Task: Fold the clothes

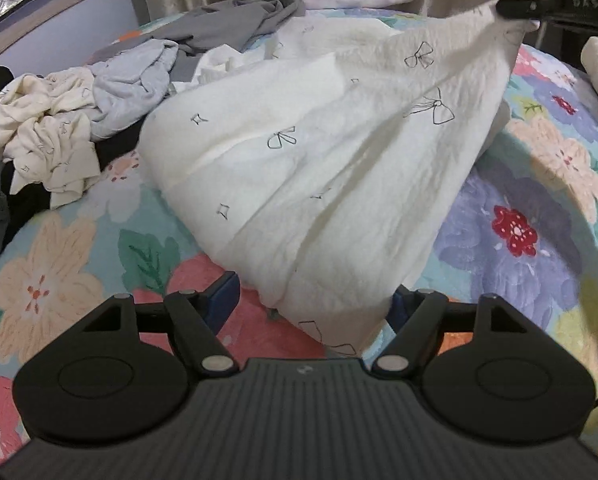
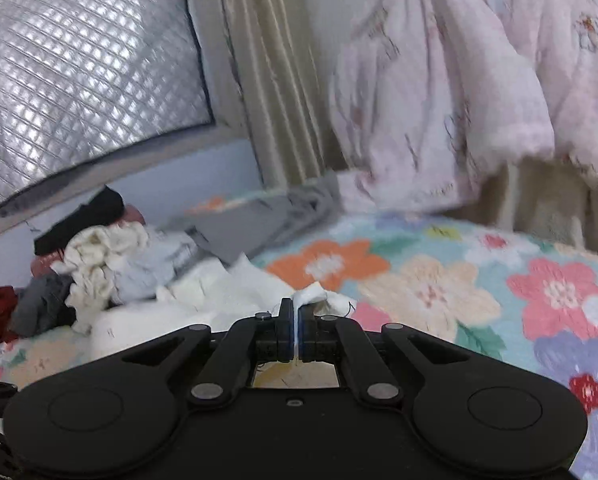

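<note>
Left wrist view: bow-print white garment (image 1: 319, 184) unfolded, right gripper (image 1: 517, 8) clamping its corner; left gripper (image 1: 315, 300) agape, cloth between; heap (image 1: 83, 120) unfolded.

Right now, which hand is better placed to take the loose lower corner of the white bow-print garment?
Left. The left tool stands open around the white garment's lower corner, probably ready to close. The right tool is already shut on another corner, lifting it.

A bed covered by a quilted spread printed with large pastel flowers (image 2: 439, 280) fills the foreground. Behind it hang a pleated beige satin curtain (image 2: 267, 80) and a pale pink patterned fabric (image 2: 459, 80). A silver quilted foil panel (image 2: 79, 60) covers the window above a pale blue wall (image 2: 203, 168).
</note>
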### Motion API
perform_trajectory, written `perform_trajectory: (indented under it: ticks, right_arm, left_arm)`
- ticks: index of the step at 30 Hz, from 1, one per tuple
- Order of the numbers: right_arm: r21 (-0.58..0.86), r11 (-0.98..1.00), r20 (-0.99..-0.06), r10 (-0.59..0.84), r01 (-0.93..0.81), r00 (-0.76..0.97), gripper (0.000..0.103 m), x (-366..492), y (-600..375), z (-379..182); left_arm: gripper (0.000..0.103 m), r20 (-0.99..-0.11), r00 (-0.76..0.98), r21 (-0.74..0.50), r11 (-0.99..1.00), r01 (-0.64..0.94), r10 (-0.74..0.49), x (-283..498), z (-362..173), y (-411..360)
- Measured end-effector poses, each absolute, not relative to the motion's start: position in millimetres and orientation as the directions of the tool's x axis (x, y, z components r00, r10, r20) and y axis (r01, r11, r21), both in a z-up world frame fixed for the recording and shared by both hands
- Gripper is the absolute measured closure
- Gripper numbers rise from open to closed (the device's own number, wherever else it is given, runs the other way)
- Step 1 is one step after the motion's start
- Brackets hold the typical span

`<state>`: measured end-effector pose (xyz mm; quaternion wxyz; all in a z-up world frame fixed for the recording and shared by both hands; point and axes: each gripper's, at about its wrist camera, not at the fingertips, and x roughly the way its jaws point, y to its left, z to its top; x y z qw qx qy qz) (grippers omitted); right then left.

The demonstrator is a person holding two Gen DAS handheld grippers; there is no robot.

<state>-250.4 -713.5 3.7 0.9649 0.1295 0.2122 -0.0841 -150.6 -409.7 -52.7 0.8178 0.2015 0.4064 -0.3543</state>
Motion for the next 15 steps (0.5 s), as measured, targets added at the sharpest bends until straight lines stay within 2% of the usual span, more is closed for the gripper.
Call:
perform_trajectory:
  ticks: [2, 4, 8, 9, 12, 14, 15]
  right_arm:
    - [0.261, 0.934, -0.472, -0.098, 0.245, 0.876, 0.100, -246.4, -720.3, -1.5]
    - [0.270, 0.945, -0.391, -0.069, 0.186, 0.918, 0.100, -255.5, -715.9, 8.6]
    - [0.063, 0.997, -0.239, -0.029, 0.046, 0.971, 0.100, -261.2, -684.1, 35.2]
    - [0.036, 0.999, -0.234, -0.026, 0.035, 0.972, 0.100, -259.4, -682.0, 33.6]
    - [0.067, 0.986, -0.383, -0.115, 0.152, 0.917, 0.100, -240.9, -701.3, 7.8]
    - [0.152, 0.955, -0.507, -0.147, 0.255, 0.849, 0.100, -233.3, -726.7, -17.4]
    - [0.198, 0.938, -0.535, -0.140, 0.284, 0.834, 0.100, -233.1, -738.5, -28.2]
  left_arm:
    - [0.030, -0.818, 0.415, 0.043, 0.675, 0.736, -0.400, -151.7, -56.9, -409.7]
    - [0.030, -0.821, 0.409, 0.029, 0.686, 0.727, -0.398, -151.0, -57.7, -408.0]
    - [0.030, -0.813, 0.411, 0.005, 0.700, 0.714, -0.413, -150.0, -54.3, -406.0]
    - [0.030, -0.812, 0.416, 0.010, 0.702, 0.712, -0.410, -149.9, -54.5, -406.5]
    - [0.030, -0.818, 0.408, 0.001, 0.707, 0.707, -0.406, -149.4, -57.3, -406.9]
    - [0.030, -0.825, 0.387, -0.023, 0.709, 0.705, -0.412, -149.8, -59.4, -405.6]
    - [0.030, -0.827, 0.379, -0.034, 0.709, 0.704, -0.416, -150.2, -59.8, -404.4]
